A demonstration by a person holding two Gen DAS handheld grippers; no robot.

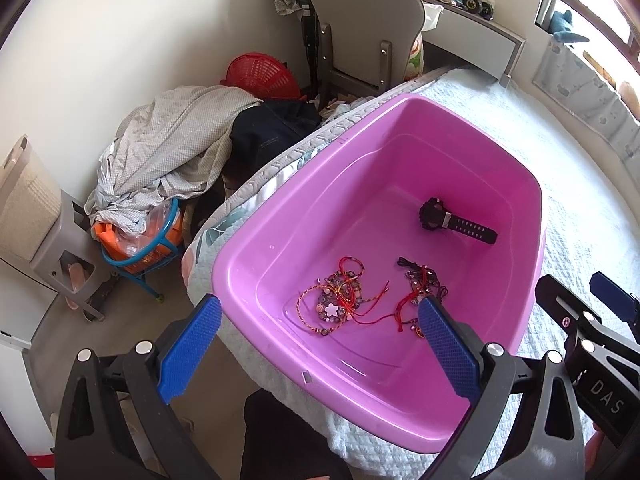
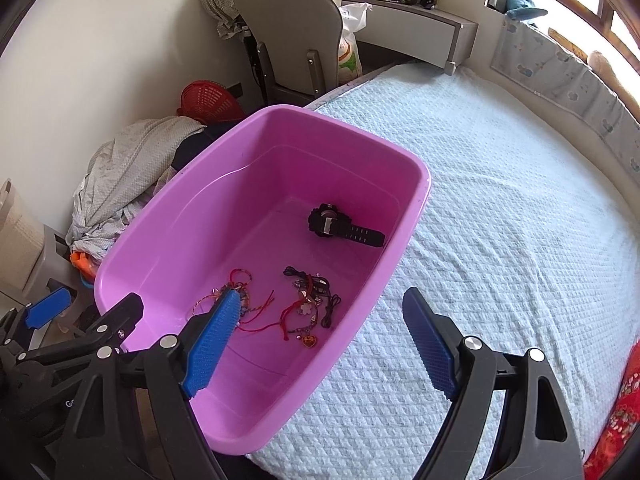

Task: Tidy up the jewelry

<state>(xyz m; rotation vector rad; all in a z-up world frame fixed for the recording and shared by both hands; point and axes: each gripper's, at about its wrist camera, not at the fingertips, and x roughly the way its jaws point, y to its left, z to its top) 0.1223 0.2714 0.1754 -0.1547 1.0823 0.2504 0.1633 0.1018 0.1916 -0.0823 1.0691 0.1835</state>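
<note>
Two tangled bracelet heaps (image 1: 344,300), black watch (image 1: 456,220)

One pink plastic tub (image 1: 400,128) fills mid-frame. In it lie one black wristwatch (image 1: 456,222) at right and two tangles of corded bracelets — a red-string bunch (image 1: 340,300) lower centre, a darker bunch (image 1: 420,280) beside it; single strands cannot be counted. One red basket (image 1: 260,74) sits upper left.
</note>
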